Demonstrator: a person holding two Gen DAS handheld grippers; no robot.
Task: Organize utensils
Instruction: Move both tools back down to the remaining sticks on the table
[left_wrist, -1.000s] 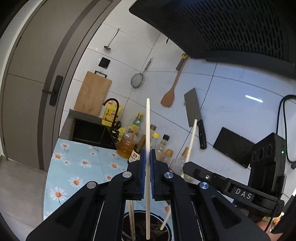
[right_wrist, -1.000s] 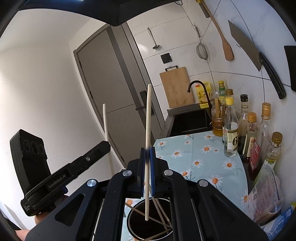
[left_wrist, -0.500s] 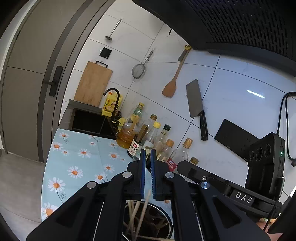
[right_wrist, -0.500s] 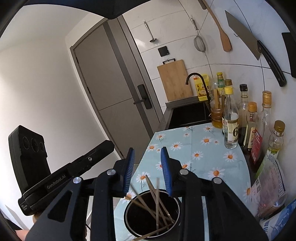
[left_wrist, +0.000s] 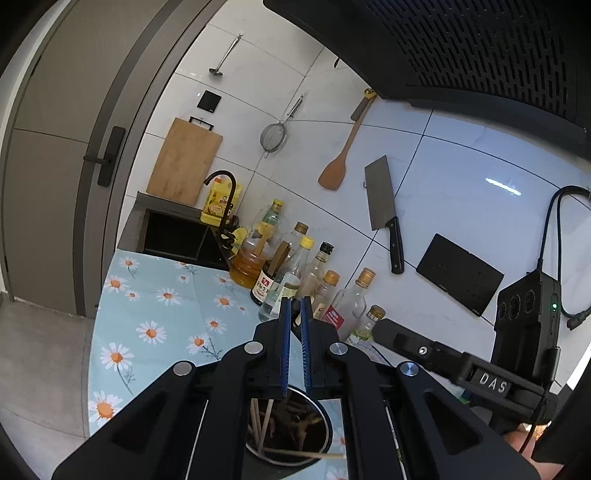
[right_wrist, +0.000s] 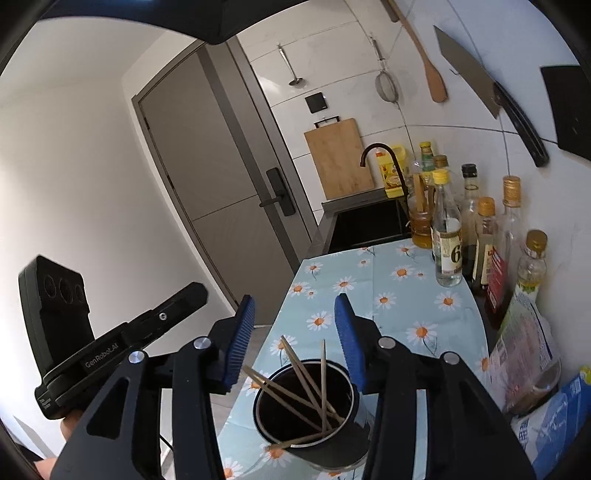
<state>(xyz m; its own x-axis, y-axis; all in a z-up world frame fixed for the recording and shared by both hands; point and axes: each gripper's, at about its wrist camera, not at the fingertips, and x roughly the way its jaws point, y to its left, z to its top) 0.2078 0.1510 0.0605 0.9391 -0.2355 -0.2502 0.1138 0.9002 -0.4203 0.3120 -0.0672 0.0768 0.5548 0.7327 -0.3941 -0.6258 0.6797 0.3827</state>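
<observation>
Chopsticks (right_wrist: 314, 391): pale, thin sticks leaning loosely inside the black holder (right_wrist: 354, 424) on the daisy-print desk (right_wrist: 406, 295).
Handling: likely light, stiff and smooth; prone to roll, so best pinched mid-shaft.
Right gripper (right_wrist: 293, 332): jaws opening above the holder, nothing between them.
Left gripper (left_wrist: 294, 347): pads almost together, empty, over the holder's rim.

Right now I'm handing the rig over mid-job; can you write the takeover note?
Left gripper: jaws nearly shut, nothing between them.
Right gripper: jaws opening, nothing held.
Both hover over the dark cup on the daisy tablecloth.
Done: several chopsticks stand loose in the cup, leaning against its rim.
Left: no more loose utensils in view; check the counter beyond the frames before finishing.
</observation>
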